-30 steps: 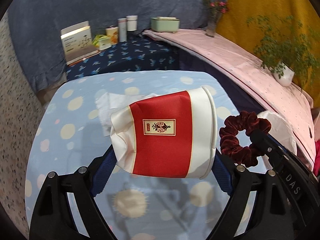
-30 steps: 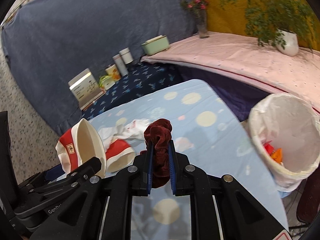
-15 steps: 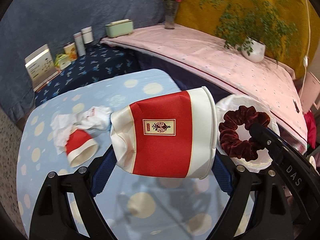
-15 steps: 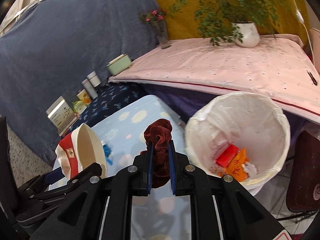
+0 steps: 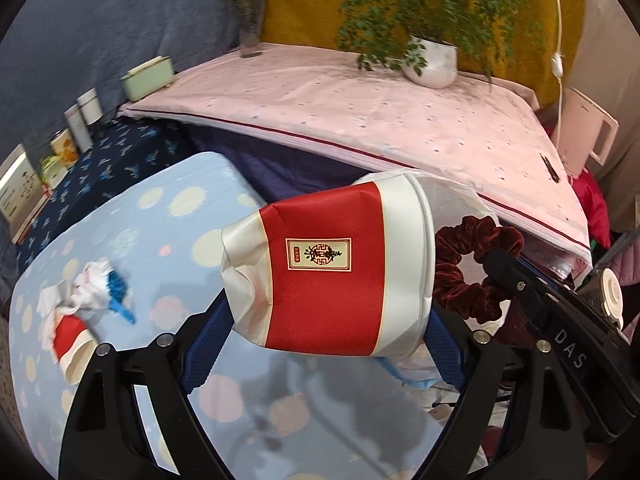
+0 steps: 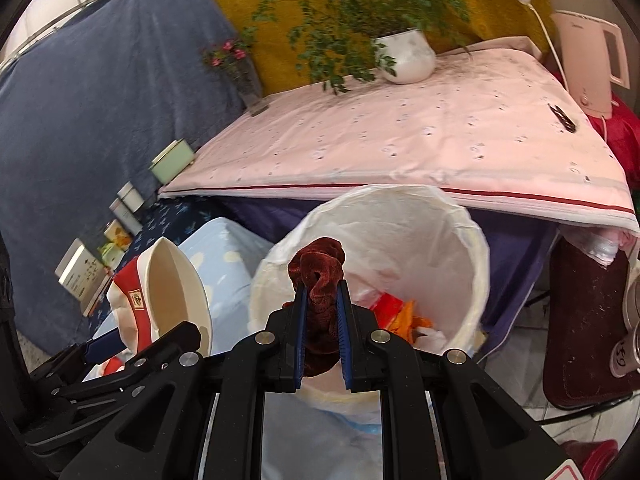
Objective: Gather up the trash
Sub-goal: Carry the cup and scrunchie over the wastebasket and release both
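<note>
Left wrist: left gripper (image 5: 324, 344) is clamping the crumpled red cup (image 5: 328, 268) wide-jawed, end to end — bin looks hidden behind it, so release may be missing.

Right wrist: right gripper (image 6: 322, 320) is pinching the scrunchie (image 6: 320, 276) nearly closed, over the bin (image 6: 476, 248) — velvet may be snagging the pads

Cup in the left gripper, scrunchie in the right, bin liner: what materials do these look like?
Red and white cup: coated paper, glossy; base end crumpled with sharp creases. Scrunchie: dark red velvet-like fabric, matte pile, gathered folds. Bin liner: thin translucent white plastic film, wrinkled, folded over the rim.
</note>
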